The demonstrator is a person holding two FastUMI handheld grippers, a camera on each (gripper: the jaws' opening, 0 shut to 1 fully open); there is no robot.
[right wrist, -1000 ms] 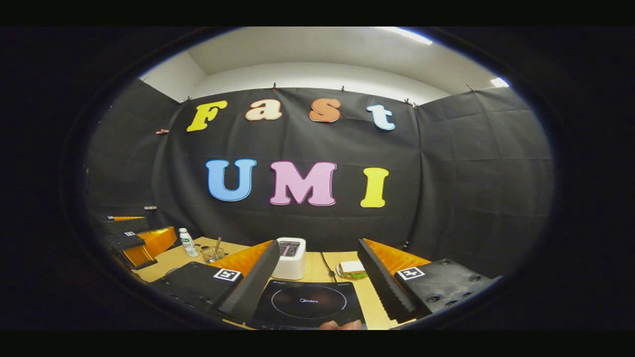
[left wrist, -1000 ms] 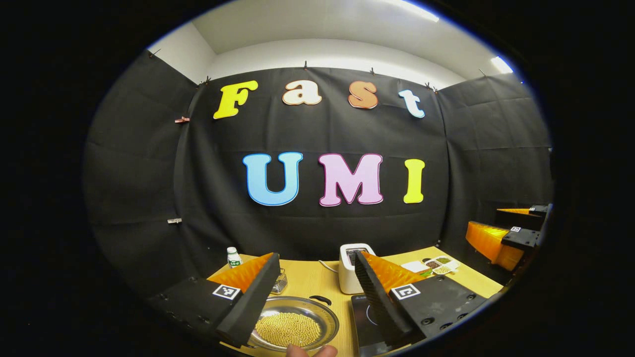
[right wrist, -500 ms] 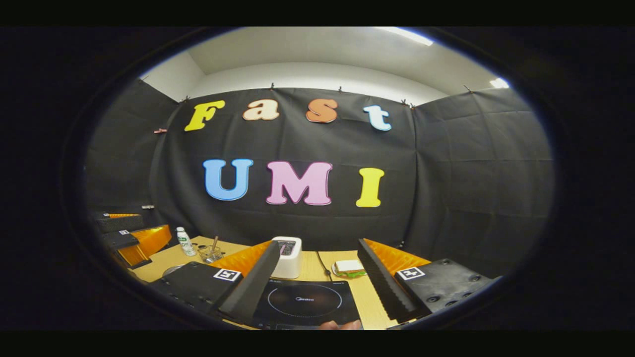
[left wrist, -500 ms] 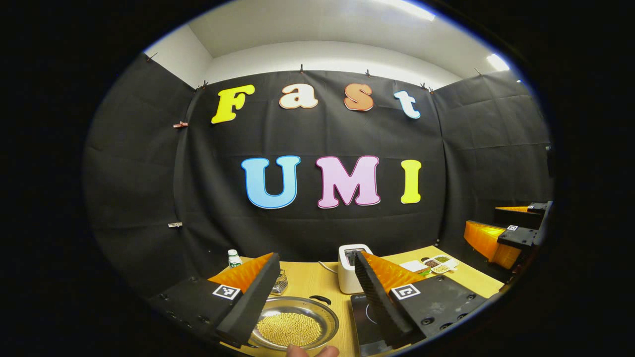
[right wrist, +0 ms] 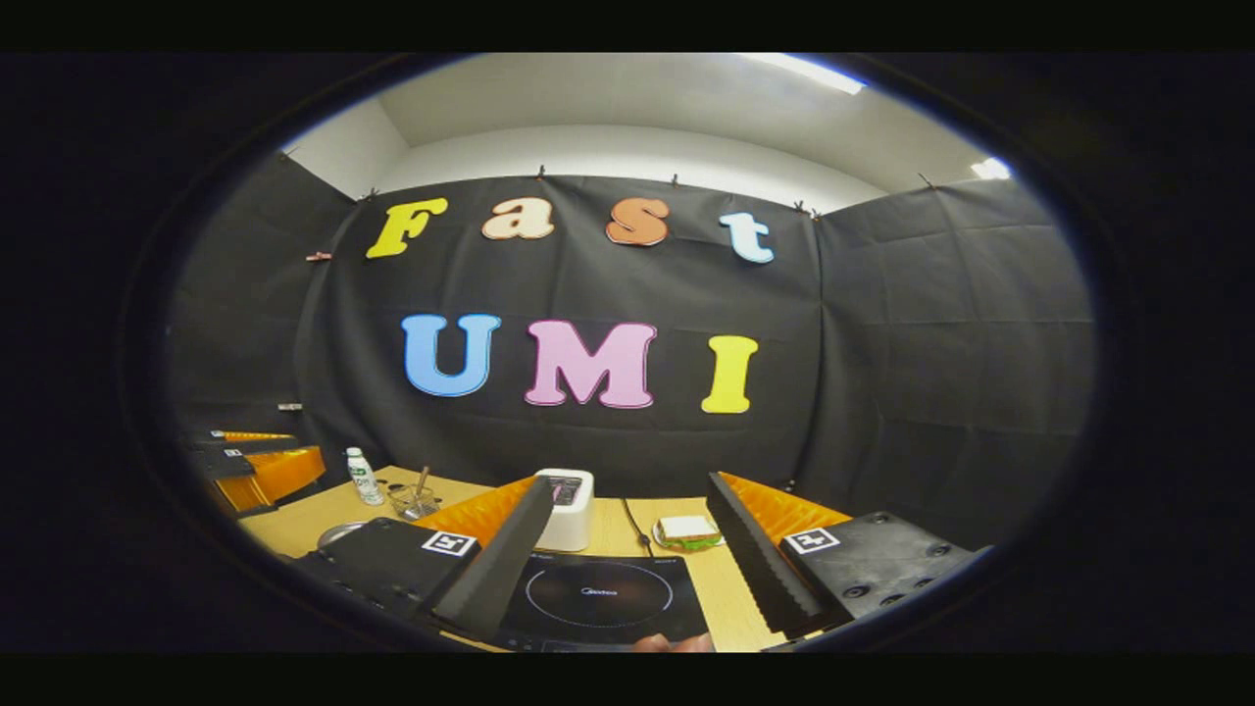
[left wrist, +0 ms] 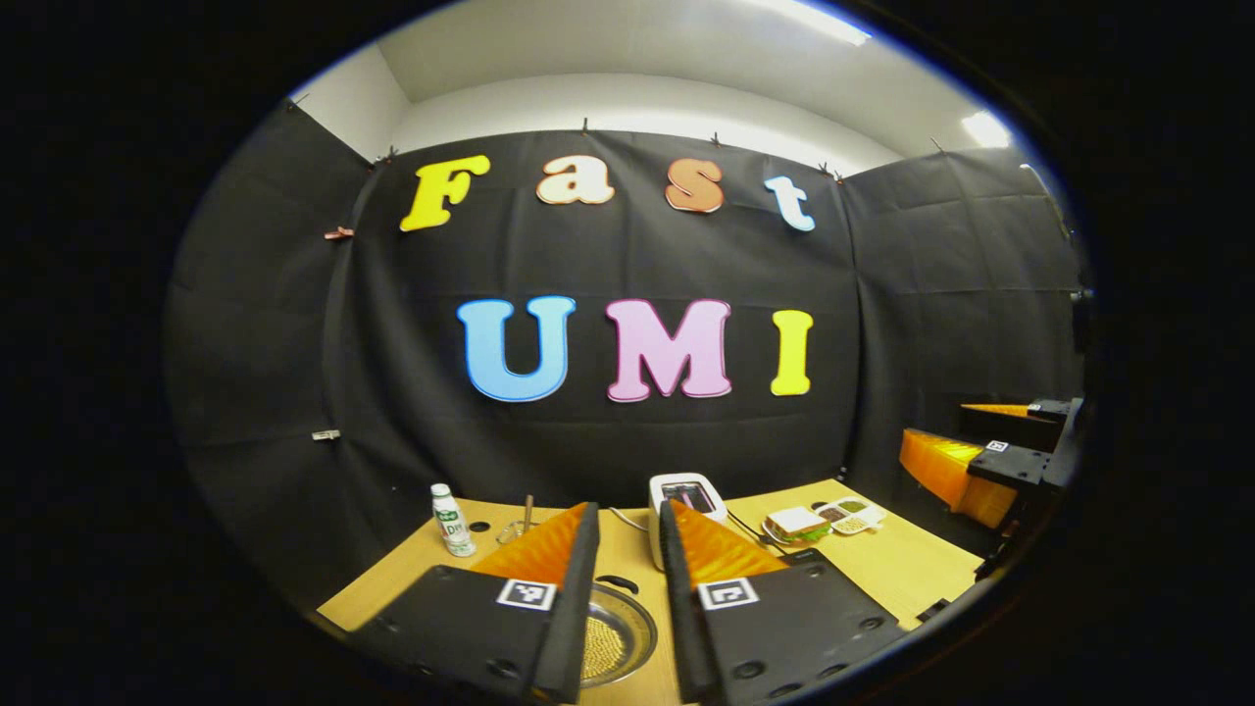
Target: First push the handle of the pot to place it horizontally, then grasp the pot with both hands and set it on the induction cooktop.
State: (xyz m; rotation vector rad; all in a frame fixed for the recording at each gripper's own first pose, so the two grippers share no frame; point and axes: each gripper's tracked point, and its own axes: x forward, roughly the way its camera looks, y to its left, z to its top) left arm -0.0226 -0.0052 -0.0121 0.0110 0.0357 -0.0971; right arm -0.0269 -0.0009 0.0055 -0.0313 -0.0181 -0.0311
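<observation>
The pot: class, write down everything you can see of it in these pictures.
The pot is a shallow round metal pan, shiny and silvery, holding small yellowish grains. One dark loop handle sits at its far rim. It rests upright on the wooden table, partly hidden behind the left gripper, whose fingers stand narrowly apart in front of it. I cannot tell whether they touch it.

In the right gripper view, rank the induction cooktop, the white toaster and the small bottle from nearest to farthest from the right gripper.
1. Induction cooktop, between the right gripper's fingers.
2. White toaster, just behind the cooktop.
3. Small bottle, far left, near the wall.
</observation>
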